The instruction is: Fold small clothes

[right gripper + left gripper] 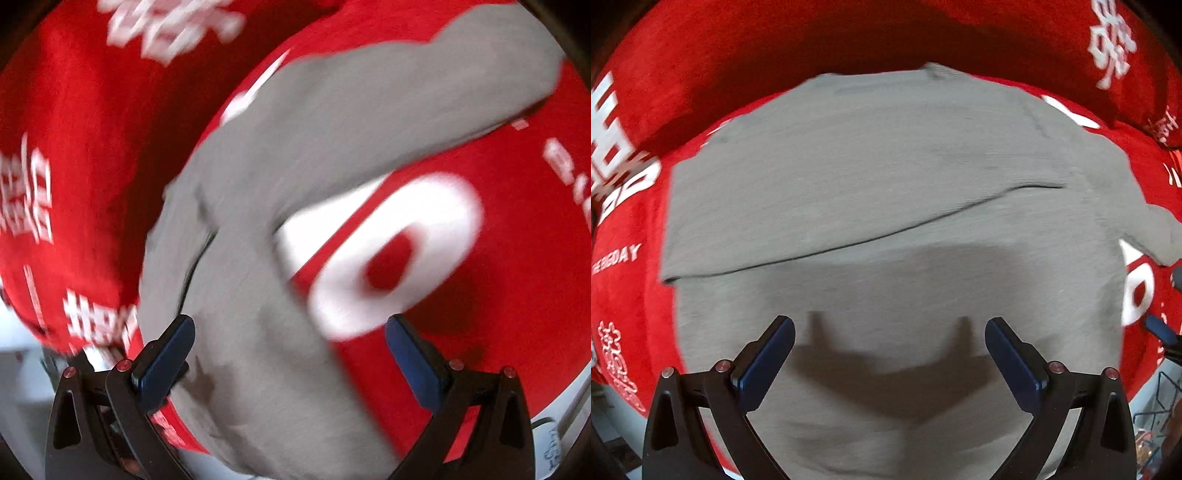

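So: grey shirt (pixel 886 192) flat on red cloth (pixel 635 295), partly folded, both claws spread wide, empty.
Shirt's long axis runs near-to-far under L claw (pixel 890 354), fold edge crossing left-right beyond it; sleeve (pixel 388 110) stretches far-right from R claw (pixel 290 350), so R prob. nearer for sleeve fold.

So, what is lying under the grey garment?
The grey garment lies on a red cloth with white printed lettering, which shows all around it. One flap of the garment is folded over its own body. What the red cloth itself covers cannot be seen.
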`<state>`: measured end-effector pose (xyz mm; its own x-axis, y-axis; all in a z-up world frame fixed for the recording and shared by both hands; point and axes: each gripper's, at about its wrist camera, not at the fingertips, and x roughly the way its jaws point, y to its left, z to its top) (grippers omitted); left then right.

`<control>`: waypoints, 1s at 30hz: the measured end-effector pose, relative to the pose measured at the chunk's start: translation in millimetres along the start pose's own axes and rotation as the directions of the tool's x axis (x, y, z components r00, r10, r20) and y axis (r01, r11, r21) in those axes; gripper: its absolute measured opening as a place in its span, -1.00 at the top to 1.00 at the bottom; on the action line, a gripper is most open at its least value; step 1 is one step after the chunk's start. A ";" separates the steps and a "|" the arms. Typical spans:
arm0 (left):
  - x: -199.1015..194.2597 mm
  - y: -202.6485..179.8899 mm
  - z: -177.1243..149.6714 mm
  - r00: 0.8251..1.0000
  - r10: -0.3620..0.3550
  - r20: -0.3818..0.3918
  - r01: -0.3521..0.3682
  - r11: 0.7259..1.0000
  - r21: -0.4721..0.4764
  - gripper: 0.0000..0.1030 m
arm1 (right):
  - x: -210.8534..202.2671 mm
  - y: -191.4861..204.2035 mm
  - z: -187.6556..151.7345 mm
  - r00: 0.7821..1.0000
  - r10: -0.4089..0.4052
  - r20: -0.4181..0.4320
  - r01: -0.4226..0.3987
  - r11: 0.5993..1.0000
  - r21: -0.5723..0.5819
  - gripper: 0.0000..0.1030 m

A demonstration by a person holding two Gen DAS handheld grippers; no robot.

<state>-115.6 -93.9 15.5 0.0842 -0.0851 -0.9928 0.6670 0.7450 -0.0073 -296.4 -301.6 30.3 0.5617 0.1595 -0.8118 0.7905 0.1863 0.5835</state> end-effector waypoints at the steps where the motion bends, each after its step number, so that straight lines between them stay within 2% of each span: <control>1: 2.1 -13.0 4.3 1.000 -0.006 -0.003 0.006 1.000 0.009 -1.00 | -9.4 -15.4 11.7 1.000 0.006 0.023 -0.006 1.000 0.031 -0.99; 6: 6.8 -67.2 21.5 0.999 -0.036 -0.006 0.037 0.998 0.052 -1.00 | -43.4 -83.4 58.5 0.990 0.030 0.136 -0.055 0.981 0.185 -0.99; 9: 8.3 -90.3 30.6 0.999 -0.044 -0.003 0.044 0.997 0.069 -1.00 | -55.5 -127.9 81.5 0.976 0.056 0.210 -0.121 0.944 0.306 -0.99; 12: 9.4 -105.5 36.9 0.999 -0.048 -0.005 0.048 0.996 0.072 -1.00 | -57.3 -152.5 97.4 0.965 0.107 0.239 -0.192 0.910 0.367 -0.99; 18: 10.7 -113.2 42.9 0.999 -0.039 -0.008 0.039 0.997 0.060 -1.00 | -56.1 -165.5 124.2 0.939 0.201 0.278 -0.303 0.865 0.399 -0.99; 22: 10.4 -111.6 39.7 1.000 -0.026 -0.006 0.027 0.999 0.038 -1.00 | -64.4 -173.7 129.5 0.920 0.231 0.317 -0.354 0.835 0.421 -0.99; 24: 10.0 -106.3 38.7 1.000 -0.020 -0.008 0.020 1.000 0.019 -1.00 | -63.9 -174.2 130.8 0.920 0.229 0.320 -0.357 0.826 0.435 -0.99; 26: 9.7 -99.9 39.9 1.000 -0.013 -0.008 0.013 1.000 0.001 -1.00 | -61.3 -176.4 129.2 0.926 0.212 0.311 -0.342 0.820 0.460 -0.87; 27: 8.9 -97.2 39.1 1.000 -0.010 -0.007 0.010 1.000 -0.008 -1.00 | -59.3 -178.2 128.4 0.928 0.210 0.308 -0.341 0.812 0.473 -0.53; 28: 7.8 -94.2 38.1 1.000 -0.006 -0.007 0.006 1.000 -0.015 -1.00 | -55.8 -181.3 127.0 0.929 0.214 0.301 -0.344 0.800 0.491 0.01; 29: 6.2 -90.7 36.5 1.000 -0.004 -0.007 0.003 1.000 -0.021 -1.00 | -53.2 -183.9 126.2 0.931 0.217 0.294 -0.343 0.793 0.503 0.26; 30: 5.0 -87.9 35.4 1.000 -0.001 -0.006 0.000 1.000 -0.027 -1.00 | -48.6 -188.1 124.0 0.934 0.218 0.283 -0.341 0.777 0.529 0.64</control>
<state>-147.6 -183.3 15.3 0.0790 -0.0813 -0.9936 0.6471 0.7623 -0.0109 -442.1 -464.6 -42.6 0.7658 -0.0845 -0.6375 0.5520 -0.4222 0.7191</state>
